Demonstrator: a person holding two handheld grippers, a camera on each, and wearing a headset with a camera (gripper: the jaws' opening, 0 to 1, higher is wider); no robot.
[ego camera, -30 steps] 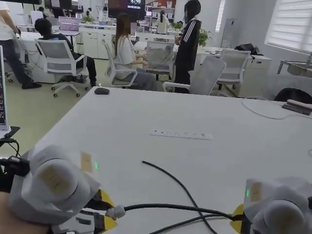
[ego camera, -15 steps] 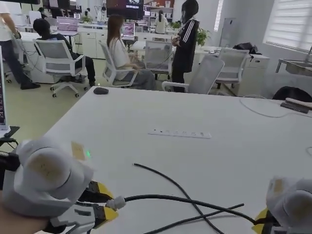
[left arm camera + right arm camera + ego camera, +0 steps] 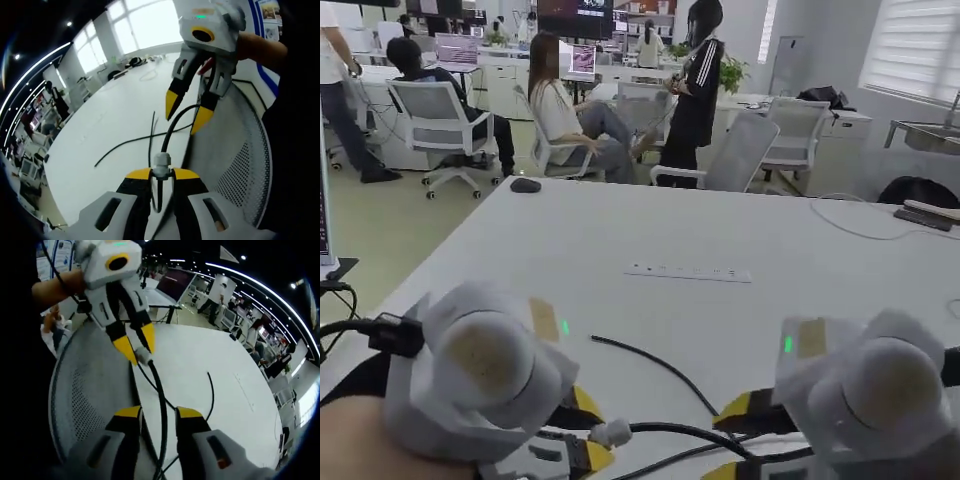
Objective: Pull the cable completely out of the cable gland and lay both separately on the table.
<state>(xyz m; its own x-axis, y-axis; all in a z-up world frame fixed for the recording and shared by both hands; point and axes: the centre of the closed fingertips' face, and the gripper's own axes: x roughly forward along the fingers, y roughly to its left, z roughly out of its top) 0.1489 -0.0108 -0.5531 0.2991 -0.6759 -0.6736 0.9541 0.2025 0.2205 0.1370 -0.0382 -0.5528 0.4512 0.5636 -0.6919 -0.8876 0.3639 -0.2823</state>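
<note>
Yellow-tipped, the left gripper [image 3: 161, 175] pinches the small white plastic cable gland [image 3: 161, 162] at its jaw tips. In the left gripper view, the thin black cable [image 3: 166, 138] leaves the gland toward 1 o'clock. It passes between the spread jaws of the right gripper [image 3: 181, 124], by the near edge of the white table [image 3: 720, 230]. Clamping there and pulling along that line looks like the way to free it.

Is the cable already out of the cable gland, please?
No, the black cable runs out of the white cable gland clamped by the left gripper.
</note>
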